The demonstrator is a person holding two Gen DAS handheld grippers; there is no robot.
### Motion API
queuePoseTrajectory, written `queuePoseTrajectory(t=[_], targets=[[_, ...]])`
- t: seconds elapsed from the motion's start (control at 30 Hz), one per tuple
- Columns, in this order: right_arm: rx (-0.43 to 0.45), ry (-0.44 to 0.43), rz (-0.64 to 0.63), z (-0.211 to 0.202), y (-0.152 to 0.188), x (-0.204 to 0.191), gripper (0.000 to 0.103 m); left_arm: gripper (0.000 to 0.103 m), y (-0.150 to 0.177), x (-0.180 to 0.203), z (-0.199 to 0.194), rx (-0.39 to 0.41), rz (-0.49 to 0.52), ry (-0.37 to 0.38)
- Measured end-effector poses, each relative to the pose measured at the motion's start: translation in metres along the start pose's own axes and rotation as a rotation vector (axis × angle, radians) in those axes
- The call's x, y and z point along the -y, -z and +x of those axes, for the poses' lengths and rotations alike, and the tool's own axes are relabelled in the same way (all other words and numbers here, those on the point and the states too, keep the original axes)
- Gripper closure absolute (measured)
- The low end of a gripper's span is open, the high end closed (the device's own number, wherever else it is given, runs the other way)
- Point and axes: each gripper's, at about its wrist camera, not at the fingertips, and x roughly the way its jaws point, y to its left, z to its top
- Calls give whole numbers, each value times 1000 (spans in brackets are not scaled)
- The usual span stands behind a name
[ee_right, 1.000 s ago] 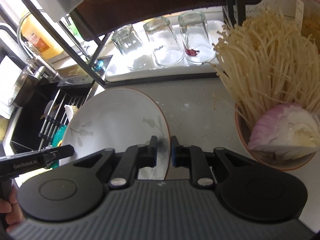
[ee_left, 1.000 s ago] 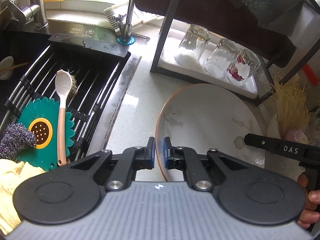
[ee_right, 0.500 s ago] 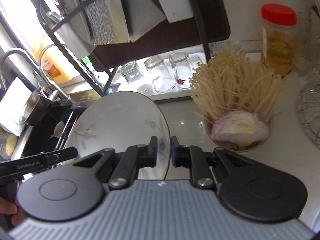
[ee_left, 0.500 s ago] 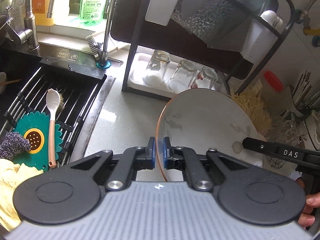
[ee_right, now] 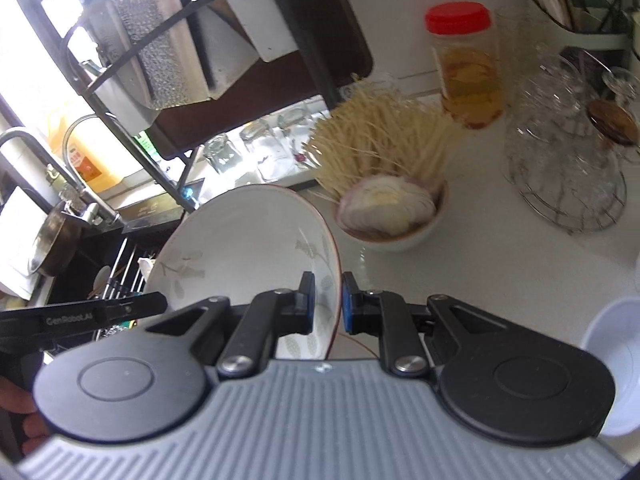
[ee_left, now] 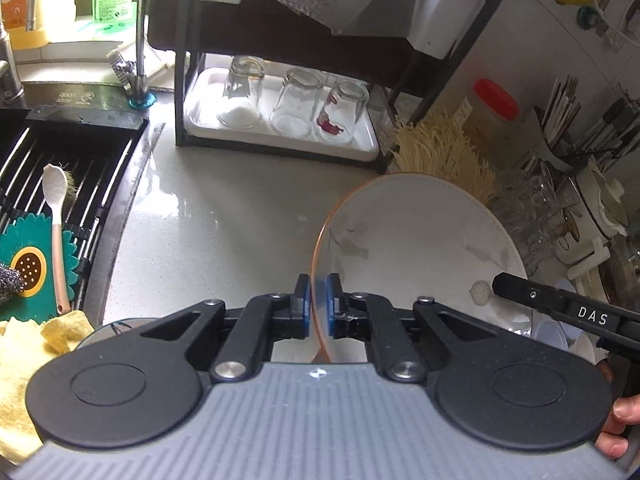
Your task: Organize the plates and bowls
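Observation:
A white plate (ee_left: pixel 420 240) with a brown rim and grey leaf prints is held up off the counter between both grippers. My left gripper (ee_left: pixel 317 304) is shut on its left rim. My right gripper (ee_right: pixel 327 304) is shut on its right rim, where the plate (ee_right: pixel 240 248) shows tilted. The other gripper's black finger (ee_left: pixel 560 308) shows at the plate's far edge. A second plate's rim (ee_left: pixel 116 326) peeks out below the left gripper.
A black dish rack (ee_left: pixel 280 40) holds three upturned glasses (ee_left: pixel 296 104) on a white tray. The sink rack (ee_left: pixel 60 168) at left holds a spoon and a sponge. A bowl of enoki mushrooms and onion (ee_right: pixel 388 208), a red-capped jar (ee_right: pixel 464 68), glassware (ee_right: pixel 568 168) and a white cup (ee_right: pixel 616 360) stand at right.
Both grippers have lifted the plate well above the counter and carried it rightward and back from the rack. More of the counter and right-hand clutter shows now.

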Motion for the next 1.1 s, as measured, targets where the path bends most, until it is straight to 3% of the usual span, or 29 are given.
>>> queuePoseTrajectory(t=[0.2,0.57,1.1], targets=[[-13,73,1,-5,13,13,87,94,13,11,19,-88,32,52],[-83,77,27,-2,46,17,87,94,27,-9,44,-215,20,72],[-151,130,27,10,68,19,86,94,49,-3,56,-299,112,42]])
